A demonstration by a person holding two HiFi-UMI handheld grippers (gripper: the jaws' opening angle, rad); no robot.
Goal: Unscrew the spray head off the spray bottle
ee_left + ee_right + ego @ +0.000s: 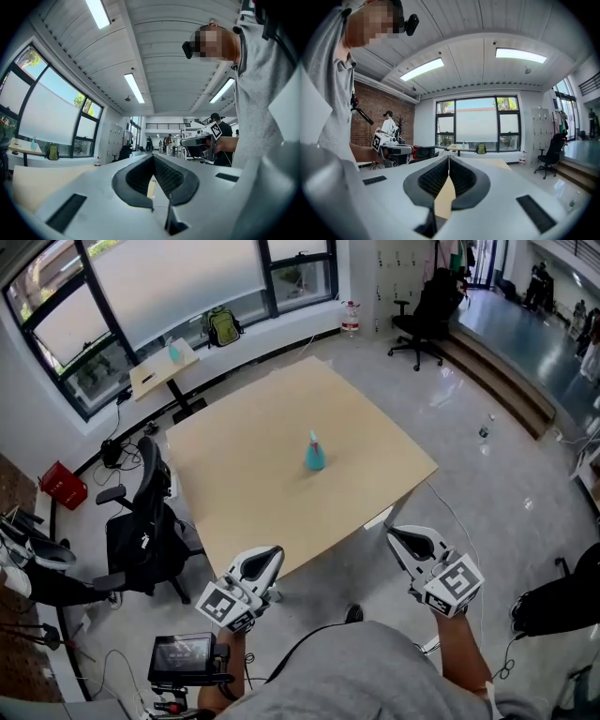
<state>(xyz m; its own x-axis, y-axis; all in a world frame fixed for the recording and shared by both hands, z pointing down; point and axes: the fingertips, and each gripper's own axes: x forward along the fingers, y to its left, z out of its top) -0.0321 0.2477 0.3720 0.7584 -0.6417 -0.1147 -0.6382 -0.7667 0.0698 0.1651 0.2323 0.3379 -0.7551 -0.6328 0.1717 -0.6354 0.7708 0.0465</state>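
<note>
Spray bottle [314,453] stands upright mid-worktop [234,493], untouched, so unscrewing hasn't started. Left gripper [265,563] and right gripper [405,538] are both clenched empty, well short of the bottle, off the worktop's near edge. Next: open both, reach in, pin the body, grip the head.

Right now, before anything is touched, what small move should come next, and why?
Probably reach forward toward the bottle, opening the tools on the way. It stands upright near the middle of the table, untouched, while the left tool and right tool are both shut, empty, and held back at the near edge.
</note>
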